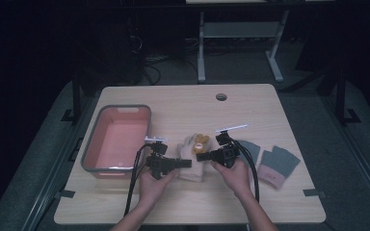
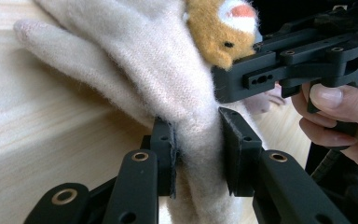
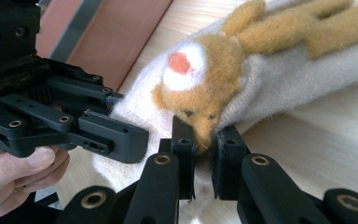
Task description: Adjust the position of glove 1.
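At the centre of the high view, the cream glove (image 1: 193, 161) is pinched from both sides by the left gripper (image 2: 198, 154) and right gripper (image 3: 204, 154), apparently so it can be lifted off the table (image 1: 250, 110).

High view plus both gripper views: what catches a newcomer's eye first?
The cream glove with an orange plush animal on it, mid-table, pinched from both sides: left gripper shut on its cuff end, right gripper shut at the animal's face. Next, the pink bin at the left, then the grey gloves lying at the right.
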A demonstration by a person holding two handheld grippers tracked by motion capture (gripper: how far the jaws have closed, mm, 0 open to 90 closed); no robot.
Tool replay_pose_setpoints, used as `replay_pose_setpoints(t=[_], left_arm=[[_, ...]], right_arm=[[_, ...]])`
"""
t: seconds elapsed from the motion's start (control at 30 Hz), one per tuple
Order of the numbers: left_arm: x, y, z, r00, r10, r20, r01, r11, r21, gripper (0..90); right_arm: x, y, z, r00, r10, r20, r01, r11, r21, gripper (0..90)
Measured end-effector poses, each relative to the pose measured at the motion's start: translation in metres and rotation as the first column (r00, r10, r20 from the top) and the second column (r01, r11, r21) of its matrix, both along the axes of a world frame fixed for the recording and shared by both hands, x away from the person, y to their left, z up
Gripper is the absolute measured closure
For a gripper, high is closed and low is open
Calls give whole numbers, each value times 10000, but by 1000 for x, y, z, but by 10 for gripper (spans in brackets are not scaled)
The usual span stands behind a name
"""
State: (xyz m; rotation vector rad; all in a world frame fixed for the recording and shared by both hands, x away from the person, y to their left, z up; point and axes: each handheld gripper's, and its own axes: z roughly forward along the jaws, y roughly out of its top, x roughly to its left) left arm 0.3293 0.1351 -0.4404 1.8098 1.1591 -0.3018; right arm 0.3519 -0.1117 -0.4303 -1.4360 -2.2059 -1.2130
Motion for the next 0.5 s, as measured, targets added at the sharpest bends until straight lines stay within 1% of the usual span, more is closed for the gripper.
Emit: replay_pose_setpoints(t=[0.17, 0.23, 0.33, 0.37, 0.43, 0.5], left_arm=[[2, -1, 9, 9998, -136, 126, 138, 9998, -105, 688], [3, -1, 12, 9999, -102, 82, 104, 9997, -225, 688], [5, 1, 18, 9997, -158, 208, 163, 9996, -248, 688], [6, 2, 20, 9996, -181, 237, 188, 9994, -283, 688], [7, 3, 24, 9994, -162, 297, 170, 9995, -266, 688], [9, 4, 28, 9994, -119, 328, 129, 9995, -292, 688]], right_arm=[[0, -3, 8, 10000, -43, 67, 42, 9999, 115, 812], [0, -3, 12, 10000, -46, 72, 45, 9999, 149, 814], [1, -2, 19, 9999, -44, 139, 43, 10000, 82, 814], [2, -2, 21, 9997, -40, 234, 36, 9999, 138, 814], [3, -1, 26, 9999, -28, 165, 26, 9999, 114, 815], [5, 1, 31, 9996, -18, 293, 15, 9999, 103, 815]])
